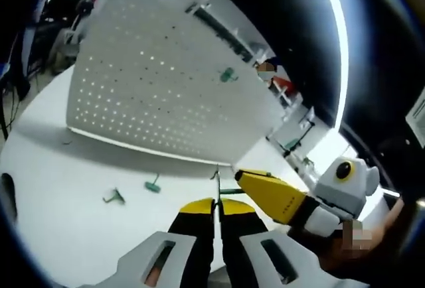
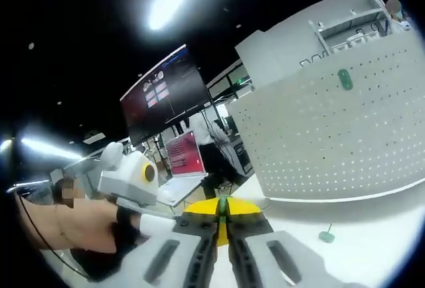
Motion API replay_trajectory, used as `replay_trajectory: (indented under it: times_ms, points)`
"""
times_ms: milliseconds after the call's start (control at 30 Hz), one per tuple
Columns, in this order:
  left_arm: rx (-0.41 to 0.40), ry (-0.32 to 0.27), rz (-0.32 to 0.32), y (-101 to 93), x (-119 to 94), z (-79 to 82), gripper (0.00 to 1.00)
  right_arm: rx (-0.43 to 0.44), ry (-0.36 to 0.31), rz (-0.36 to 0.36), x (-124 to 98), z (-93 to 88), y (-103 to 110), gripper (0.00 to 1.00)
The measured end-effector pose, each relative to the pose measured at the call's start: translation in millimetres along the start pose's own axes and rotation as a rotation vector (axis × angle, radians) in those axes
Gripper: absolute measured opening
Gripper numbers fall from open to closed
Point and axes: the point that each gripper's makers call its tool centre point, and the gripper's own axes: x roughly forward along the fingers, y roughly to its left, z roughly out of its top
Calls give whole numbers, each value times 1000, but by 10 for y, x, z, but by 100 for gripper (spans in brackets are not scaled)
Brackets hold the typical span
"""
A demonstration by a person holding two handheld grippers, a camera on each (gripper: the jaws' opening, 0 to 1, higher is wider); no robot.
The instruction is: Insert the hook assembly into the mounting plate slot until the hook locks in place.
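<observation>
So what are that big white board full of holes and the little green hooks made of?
The pegboard looks like thin sheet metal painted matte white: flat, with crisp, evenly punched holes that light shines through, though rigid plastic is possible. The green hooks, one on the board and loose ones on the table, seem to be moulded plastic heads on thin wire; they are too small to be sure.

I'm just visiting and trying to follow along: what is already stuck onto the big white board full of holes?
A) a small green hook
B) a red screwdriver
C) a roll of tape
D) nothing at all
A: one small green hook sits on the white pegboard; the right gripper view shows it too, high on the board.
</observation>
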Motion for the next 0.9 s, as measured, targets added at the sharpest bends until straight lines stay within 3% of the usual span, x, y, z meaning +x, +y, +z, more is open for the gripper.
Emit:
replay_trajectory:
  times_ms: [133, 267, 367, 500, 633, 833, 900]
  points:
    - [13, -11, 23, 36, -19, 24, 1, 49, 21, -10, 6, 40, -33, 11]
    - [48, -32, 50, 85, -67, 102, 1, -2, 41, 12, -59, 155, -2, 7]
    - [128, -66, 63, 89, -91, 190, 1, 109, 111, 78, -65, 85, 108, 13]
    - [255, -92, 69, 24, -72, 230, 1, 34, 96, 55, -37, 91, 74, 13]
    - [338, -110, 72, -38, -78, 262, 1, 66, 98, 72, 10, 104, 84, 12]
    - [352, -122, 80, -76, -112, 288, 1, 78, 96, 76, 40, 99, 91, 8]
    - [392, -137, 93, -72, -131, 319, 1, 82, 97, 81, 50, 97, 101, 8]
